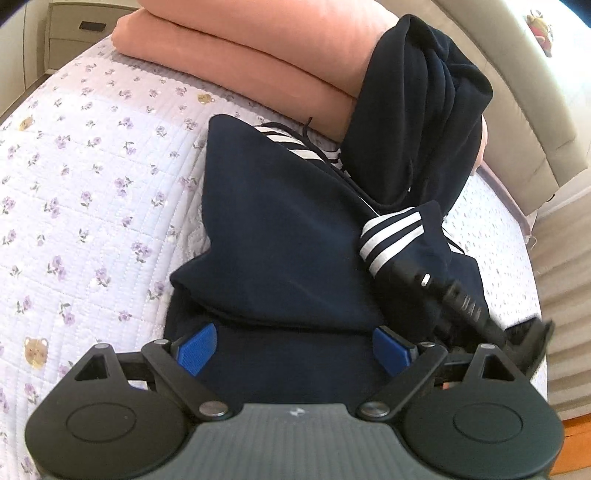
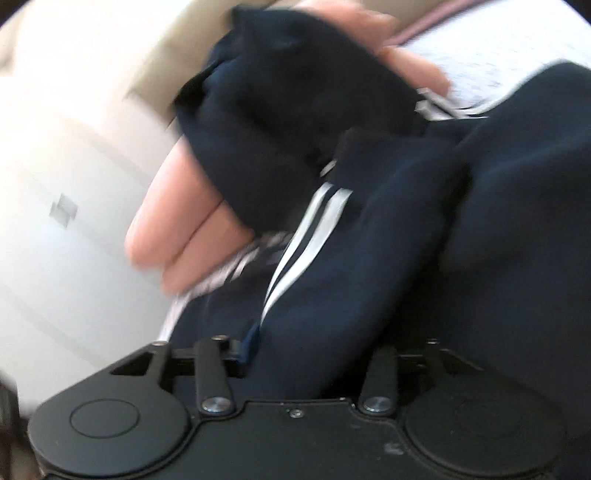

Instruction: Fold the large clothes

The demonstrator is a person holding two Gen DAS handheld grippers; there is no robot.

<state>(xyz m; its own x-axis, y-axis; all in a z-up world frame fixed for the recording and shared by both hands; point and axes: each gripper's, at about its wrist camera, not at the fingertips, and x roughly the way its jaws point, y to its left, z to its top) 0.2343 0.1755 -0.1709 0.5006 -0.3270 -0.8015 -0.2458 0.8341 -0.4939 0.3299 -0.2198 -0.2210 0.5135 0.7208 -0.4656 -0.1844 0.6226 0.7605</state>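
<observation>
Nearest in the left wrist view, the left gripper (image 1: 293,350) hangs over the dark navy hooded sweatshirt with white stripes (image 1: 280,236), its jaws spread wide, the two blue pads (image 1: 195,349) resting on or just over the cloth at either side of a fold without pinching it. The sweatshirt lies bunched on the bed under a lilac quilted bedspread printed with purple flowers and small bears (image 1: 92,184); two bands of three white stripes show, one on a sleeve near the right, one further back by the neck. At the right edge the right gripper (image 1: 461,299), black and blurred, reaches into the sleeve's striped end. Beyond the sweatshirt, its hood (image 1: 424,122) is draped up against one folded salmon-pink blanket (image 1: 240,62) stacked in thick layers at the head of the bed, with a beige padded headboard (image 1: 517,92) behind it and a cream bedside drawer unit (image 1: 70,33) at far left. In the right wrist view, badly blurred, the right gripper (image 2: 310,354) has navy striped cloth (image 2: 332,258) lying between its jaws; the fingertips are hidden under the fabric, so I cannot tell whether they pinch it, though the jaws stand partly apart.
</observation>
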